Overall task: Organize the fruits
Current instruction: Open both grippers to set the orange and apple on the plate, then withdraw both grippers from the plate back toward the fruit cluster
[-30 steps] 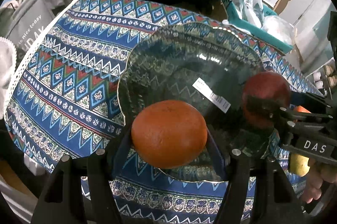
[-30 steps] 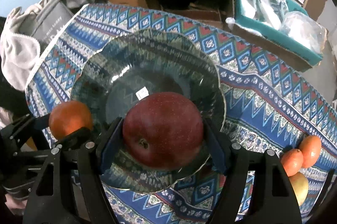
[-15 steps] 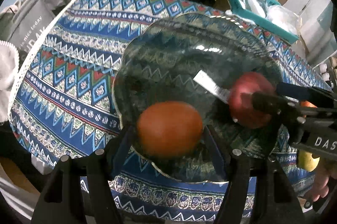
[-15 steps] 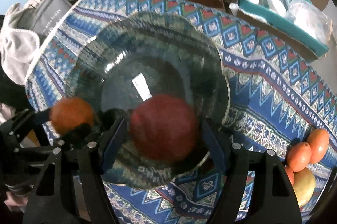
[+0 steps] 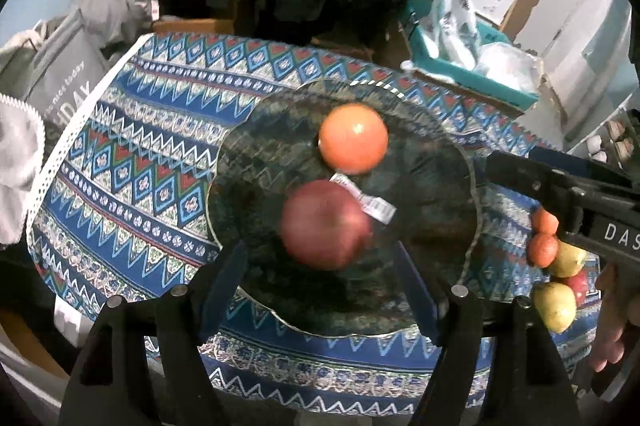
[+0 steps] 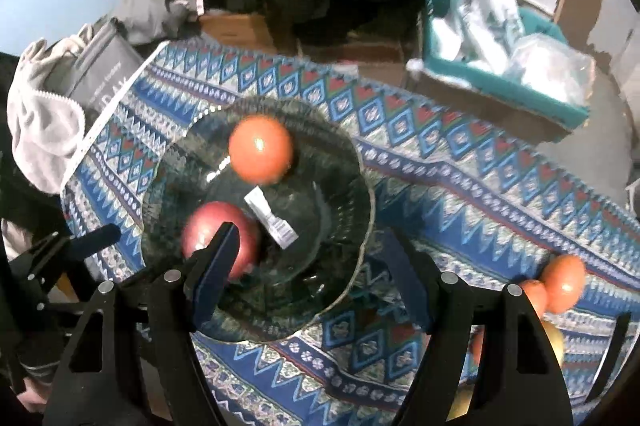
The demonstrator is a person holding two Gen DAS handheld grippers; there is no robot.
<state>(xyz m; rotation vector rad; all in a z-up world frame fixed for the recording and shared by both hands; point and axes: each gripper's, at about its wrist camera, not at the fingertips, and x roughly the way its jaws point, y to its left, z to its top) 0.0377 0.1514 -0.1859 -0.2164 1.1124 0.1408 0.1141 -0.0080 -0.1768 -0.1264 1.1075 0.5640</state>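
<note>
Black left gripper (image 5: 324,290) jaws opening, empty; right gripper (image 6: 308,266) likewise empty

Orange fruit (image 5: 353,138), red apple (image 5: 325,224), dark-green glass plate (image 5: 436,182), blue zigzag tablecloth (image 5: 160,154).

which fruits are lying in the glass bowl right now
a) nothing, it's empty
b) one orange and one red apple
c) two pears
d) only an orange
b: the orange and the red apple both lie inside the glass bowl, near its white sticker, with neither gripper holding them.
</note>
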